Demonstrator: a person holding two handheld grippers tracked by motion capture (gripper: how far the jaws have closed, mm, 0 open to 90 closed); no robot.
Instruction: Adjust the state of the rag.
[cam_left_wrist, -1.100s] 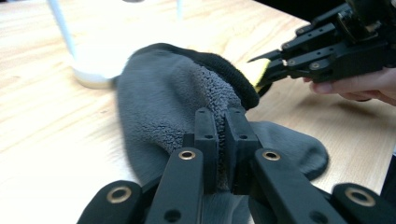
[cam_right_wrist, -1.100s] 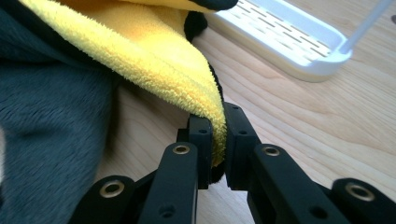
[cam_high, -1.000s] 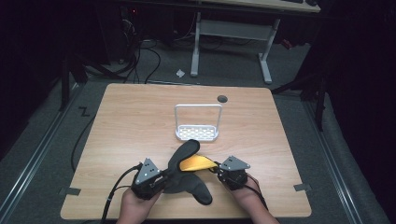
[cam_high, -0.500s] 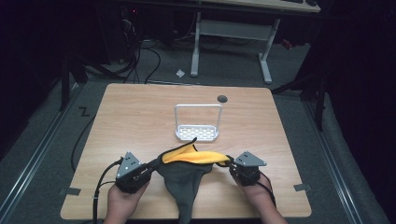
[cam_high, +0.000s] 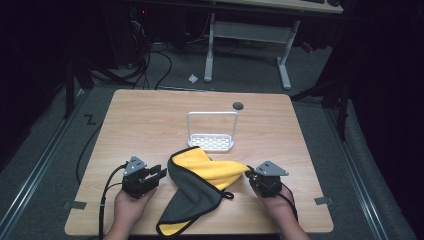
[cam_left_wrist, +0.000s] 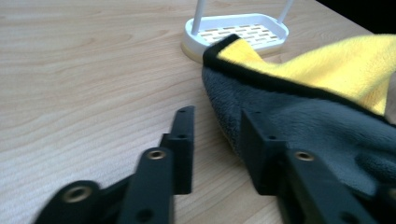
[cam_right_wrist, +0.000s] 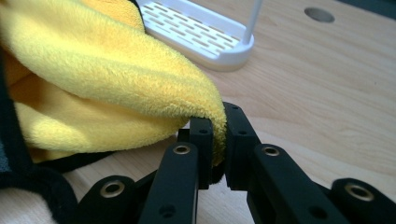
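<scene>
A person stands at the near side of a wooden table (cam_high: 150, 120) with a black gripper in each hand. In the middle of the table lies a soft cloth (cam_high: 200, 192). It is yellow on one side and grey on the other, with a black edge all around. It is crumpled and folded over, so both colours show.

The right gripper (cam_high: 254, 176) has its two jaws pinched tight on a yellow corner of the cloth. From the right gripper view, the fluffy yellow edge is squeezed between the two black jaws (cam_right_wrist: 218, 140), and the rest of the cloth (cam_right_wrist: 93, 70) hangs away from them to the left.

The left gripper (cam_high: 159, 174) sits just beside the grey side of the cloth. Its jaws have just been opening, and now there is a gap between them. In the left gripper view, nothing is between the jaws but bare table (cam_left_wrist: 70, 93). The grey cloth (cam_left_wrist: 303, 126) lies against the outside of one jaw. The left gripper (cam_left_wrist: 215, 140) has no hold on it.

Behind the cloth stands a small white rack (cam_high: 212, 131) with a slotted tray at the bottom and a thin wire frame going up. One yellow corner of the cloth reaches the front edge of its tray. A small dark round hole (cam_high: 238, 106) is in the table top farther back.
</scene>
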